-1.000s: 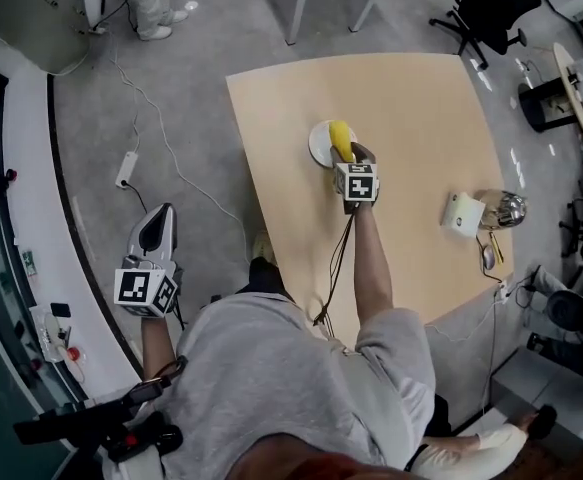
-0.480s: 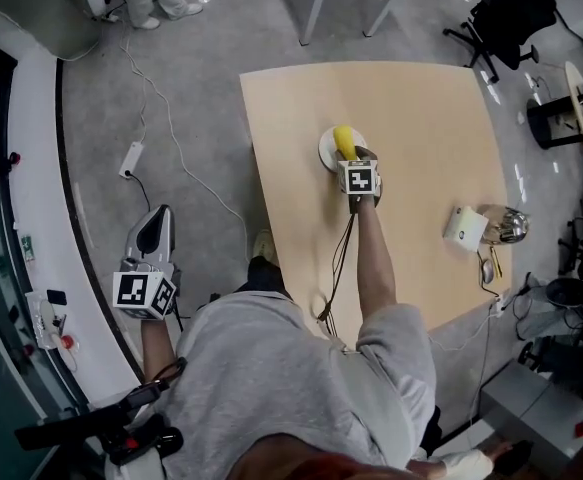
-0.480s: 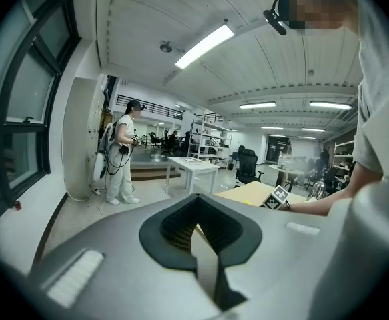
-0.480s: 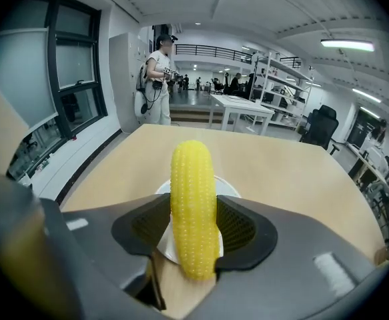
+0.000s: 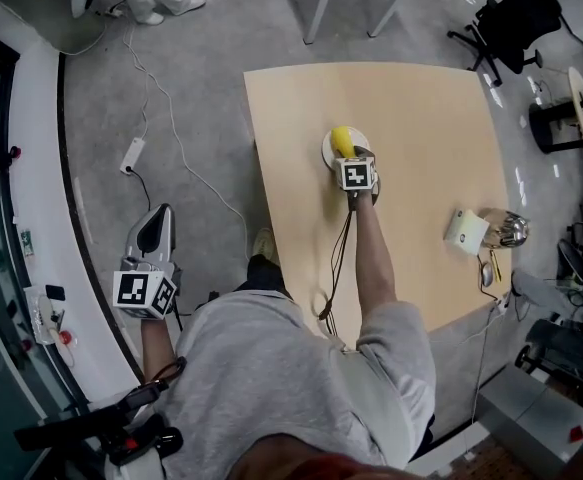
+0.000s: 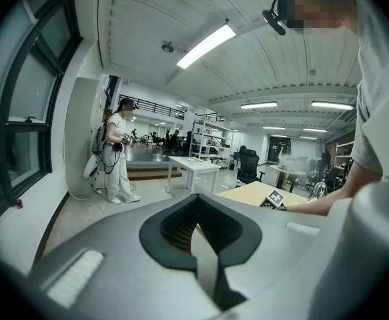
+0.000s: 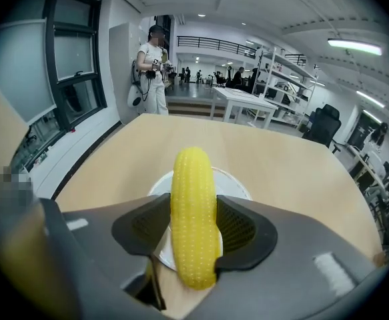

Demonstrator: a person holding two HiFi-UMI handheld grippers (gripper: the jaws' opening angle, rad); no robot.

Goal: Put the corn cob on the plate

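Yellow corn cob [image 5: 341, 140] hangs over the white plate [image 5: 327, 154] on the tabletop [image 5: 421, 108] in the head view. The left tool [image 5: 154, 230] is off at the person's side.

Right gripper view: the right tool [image 7: 194, 235] is clamped on the cob's sides. I'd lower it flat, then open gently so it can't roll.

Left gripper view: jaws together, empty.

The corn cob [image 7: 193, 212] looks like yellow plastic — bumpy, faintly shiny. The plate [image 7: 239, 181] is smooth and white. The table [image 5: 421, 128] is pale matt wood. The right gripper [image 7: 194, 232] is matt grey plastic, with dark ribbed pads [image 7: 239, 229].
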